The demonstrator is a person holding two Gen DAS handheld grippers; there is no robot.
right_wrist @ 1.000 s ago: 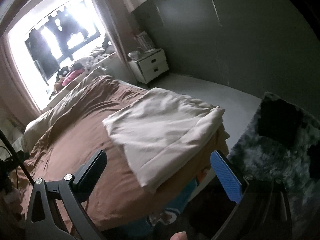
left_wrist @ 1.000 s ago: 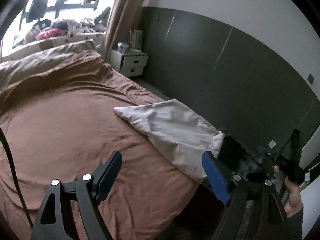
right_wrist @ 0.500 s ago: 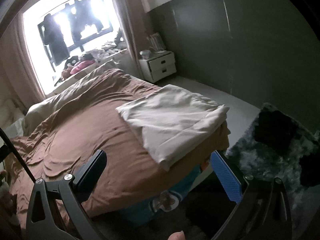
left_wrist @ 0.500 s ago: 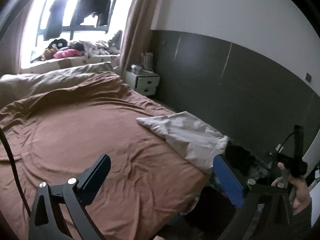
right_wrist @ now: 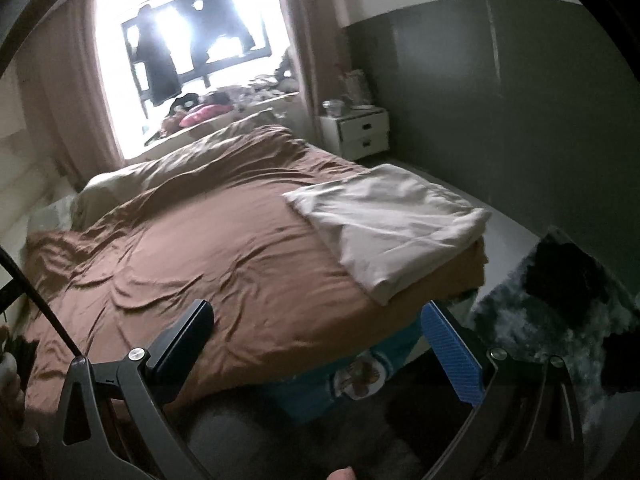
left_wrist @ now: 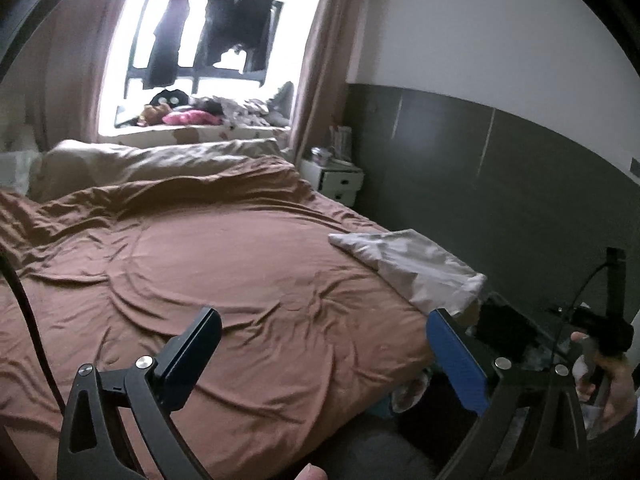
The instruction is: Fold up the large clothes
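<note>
A cream cloth (left_wrist: 416, 268) lies folded into a flat rectangle on the near right corner of a bed with a brown cover (left_wrist: 208, 280). In the right wrist view the same folded cloth (right_wrist: 392, 224) sits at the bed's right corner, its thick folded edge toward the floor. My left gripper (left_wrist: 320, 344) hangs open over the bed's foot edge, nothing between its fingers, well short of the cloth. My right gripper (right_wrist: 316, 332) is open too, empty, above the bed's foot edge. A hand (left_wrist: 612, 384) holds the right gripper's handle at the far right of the left wrist view.
A white nightstand (right_wrist: 356, 132) stands by the dark wall panel past the bed. A beige duvet (left_wrist: 156, 160) is bunched at the head under a bright window with dark clothes hanging. A dark shaggy rug (right_wrist: 560, 312) covers the floor right of the bed. A blue patterned sheet (right_wrist: 344, 376) shows below the cover.
Both grippers have drawn back from the folded cloth toward the foot of the bed, so more of the bed and window shows. The left jaws spread wider. The cloth stays put.
</note>
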